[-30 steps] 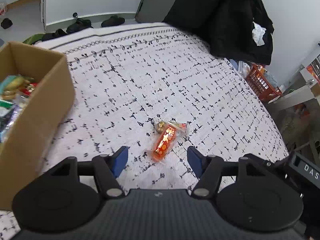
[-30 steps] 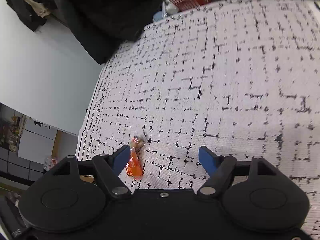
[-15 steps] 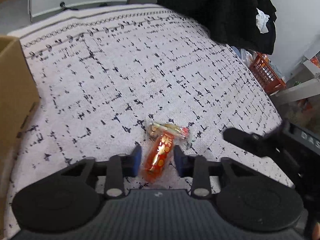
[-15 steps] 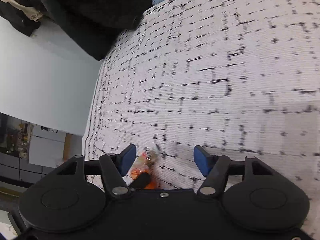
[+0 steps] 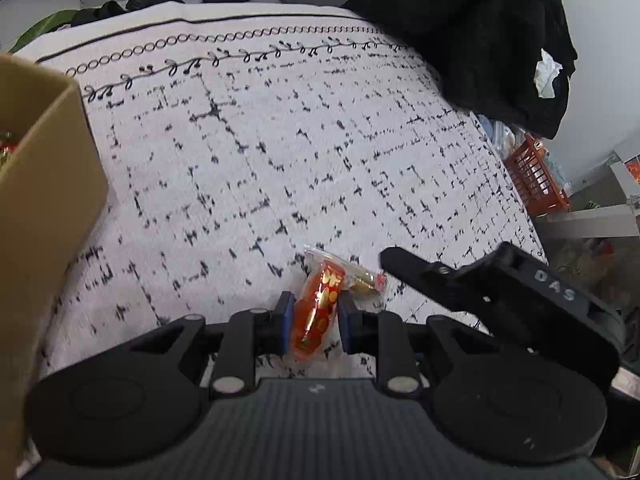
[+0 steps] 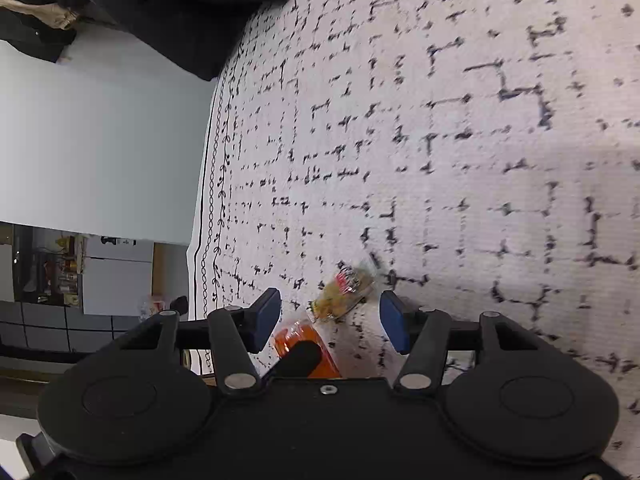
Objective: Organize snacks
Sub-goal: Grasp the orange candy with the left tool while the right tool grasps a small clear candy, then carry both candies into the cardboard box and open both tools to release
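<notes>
Gripping orange snack pack (image 5: 317, 320) lengthwise — left tool (image 5: 314, 322) clamped, long axis pointing away.

the left gripper (image 5: 314, 322) pinches an orange snack packet (image 5: 318, 316) on the patterned white cloth (image 5: 280, 152). a clear-wrapped snack (image 5: 362, 280) lies touching it, with the right gripper (image 5: 400, 258) just beside. a cardboard box (image 5: 44, 208) stands at the left edge.

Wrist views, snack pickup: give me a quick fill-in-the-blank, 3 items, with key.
1. The left tool is shut on the ____ snack packet.
2. The clear snack packet lies between the jaws of the ____ tool, which are closing without touching it.
3. At the left edge of the left wrist view stands a ____ box.

Missing words: orange; right; cardboard
</notes>
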Tool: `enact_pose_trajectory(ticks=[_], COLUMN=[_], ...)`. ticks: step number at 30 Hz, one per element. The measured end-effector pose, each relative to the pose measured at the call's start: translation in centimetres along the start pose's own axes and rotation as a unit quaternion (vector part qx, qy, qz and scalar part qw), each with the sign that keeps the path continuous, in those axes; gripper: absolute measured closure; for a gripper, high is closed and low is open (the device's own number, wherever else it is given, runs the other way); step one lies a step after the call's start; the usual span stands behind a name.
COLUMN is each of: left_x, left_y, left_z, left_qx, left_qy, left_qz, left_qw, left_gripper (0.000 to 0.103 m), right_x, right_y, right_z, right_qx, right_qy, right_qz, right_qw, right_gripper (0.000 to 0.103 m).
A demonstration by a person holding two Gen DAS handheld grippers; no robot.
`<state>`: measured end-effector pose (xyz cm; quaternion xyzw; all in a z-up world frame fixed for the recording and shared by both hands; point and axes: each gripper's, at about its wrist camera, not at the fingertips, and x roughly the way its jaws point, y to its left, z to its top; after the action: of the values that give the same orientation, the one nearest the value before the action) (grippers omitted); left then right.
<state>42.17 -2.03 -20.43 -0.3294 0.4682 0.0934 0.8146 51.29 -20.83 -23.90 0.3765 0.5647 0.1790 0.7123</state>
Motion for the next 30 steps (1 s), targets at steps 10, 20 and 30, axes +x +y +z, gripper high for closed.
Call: enact_pose_trajectory(ticks=[10,20,30], left_x=[-0.1,-2.0,-6.0], left_y=[1.8,3.0,3.9], left_z=[2.4,3.7,2.8], left_qx=[-0.011,-0.008,-0.015], left_qy=[0.001,-0.007,-0.034], left_qz=[0.004,0.021,0.021], left_qw=[0.9999,0.9997,0.9991], left_gripper=[0.081,0.081,0.081], right_x=[1.9,3.1,0.6], right_y=[1.4,2.9,3.8], right_z=[0.1,0.3,-1.1], right_qx=[-0.011,-0.036,-0.057], right_qy=[-0.015,-0.038,-0.048], right_qz=[-0.029,-0.107,-0.095], right_qw=[0.999,0.993,0.993], right_gripper=[0.05,0.081,0.083])
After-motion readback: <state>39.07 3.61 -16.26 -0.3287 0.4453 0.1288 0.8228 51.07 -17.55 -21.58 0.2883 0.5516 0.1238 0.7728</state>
